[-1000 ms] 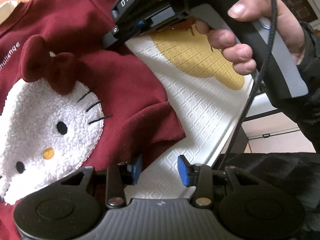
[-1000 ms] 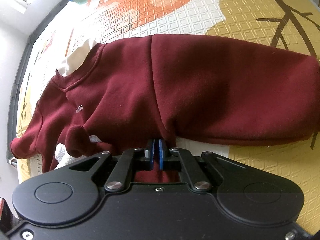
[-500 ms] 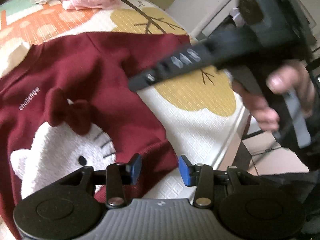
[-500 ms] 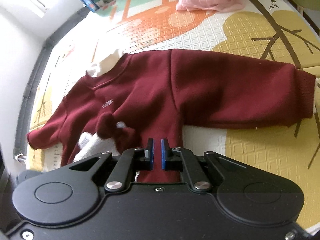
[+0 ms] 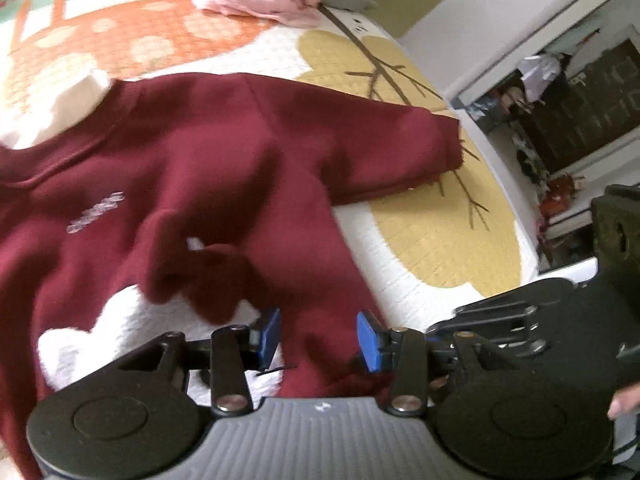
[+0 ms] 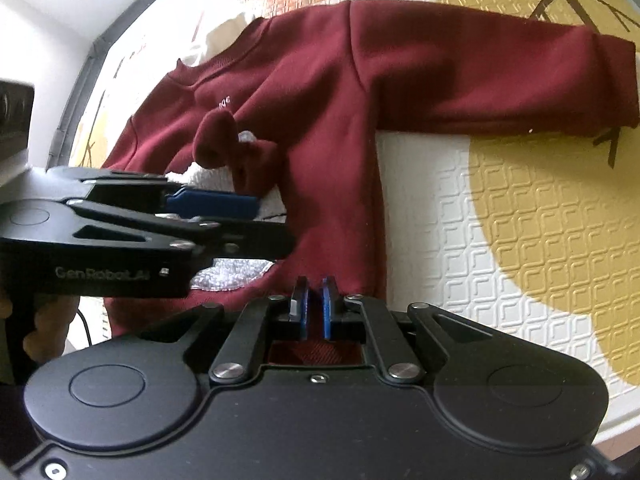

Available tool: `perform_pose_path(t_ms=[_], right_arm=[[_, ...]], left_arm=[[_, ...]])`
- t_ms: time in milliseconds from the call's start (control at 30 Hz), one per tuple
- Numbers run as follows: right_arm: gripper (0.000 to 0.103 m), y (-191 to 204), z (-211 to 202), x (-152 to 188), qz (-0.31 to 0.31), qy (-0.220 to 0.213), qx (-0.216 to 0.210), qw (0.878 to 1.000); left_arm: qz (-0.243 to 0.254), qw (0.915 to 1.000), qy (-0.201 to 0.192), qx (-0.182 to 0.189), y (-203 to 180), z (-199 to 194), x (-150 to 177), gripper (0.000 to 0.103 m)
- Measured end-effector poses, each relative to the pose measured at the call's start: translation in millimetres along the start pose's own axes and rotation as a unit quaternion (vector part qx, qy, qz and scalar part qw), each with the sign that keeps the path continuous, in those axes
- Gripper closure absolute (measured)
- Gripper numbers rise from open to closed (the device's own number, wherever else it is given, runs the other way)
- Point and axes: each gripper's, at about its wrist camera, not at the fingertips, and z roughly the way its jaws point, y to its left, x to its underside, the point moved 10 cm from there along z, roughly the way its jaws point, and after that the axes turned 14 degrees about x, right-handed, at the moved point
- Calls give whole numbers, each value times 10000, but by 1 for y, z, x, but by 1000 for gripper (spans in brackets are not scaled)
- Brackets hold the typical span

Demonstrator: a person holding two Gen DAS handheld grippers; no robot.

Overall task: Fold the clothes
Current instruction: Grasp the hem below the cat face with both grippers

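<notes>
- The left tool point(image 5: 318, 338) has moved in over the hem of the red sweatshirt point(image 5: 224, 168). It is wide open and holds nothing.
- The sweatshirt lies flat on the play mat point(image 6: 520, 216), sleeve out, so folding could start or carry on.
- The right tool point(image 6: 314, 308) is almost closed, and red cloth shows between its pads.
- Writing: "GenRobot.AI" on the left tool; chest letters are blurry.
</notes>
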Motion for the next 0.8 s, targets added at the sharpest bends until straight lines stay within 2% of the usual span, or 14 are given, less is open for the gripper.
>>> perform_pose_path(t_ms=[100,200,233,300,367,433,567,800], right_arm=[[98,2,8,7,-47,81,59,9999],[100,4,15,14,-130,116,144,9997],[100,5,15,15,-230,95,210,9995],[101,8,14,16,-456,61,350,9983],[101,10,13,17,-652,38,456,9968],[101,11,12,18,-782,34,520,9956],[101,8,12,16,-719,103,448,9964],[102,4,11,15,-662,164,406,9968]], left_arm=[[-6,9999,147,20,-2,14,3,59],[19,9989,336,-341,9,24,7,61],[47,9983,356,-460,12,25,8,67],[-67,9982,351,-479,18,23,8,68],[-188,9980,340,-501,23,21,7,84],[-270,9976,314,-555,30,18,7,90],[-292,9960,189,-825,41,6,7,93],[-247,9902,192,-1359,60,-20,13,96]])
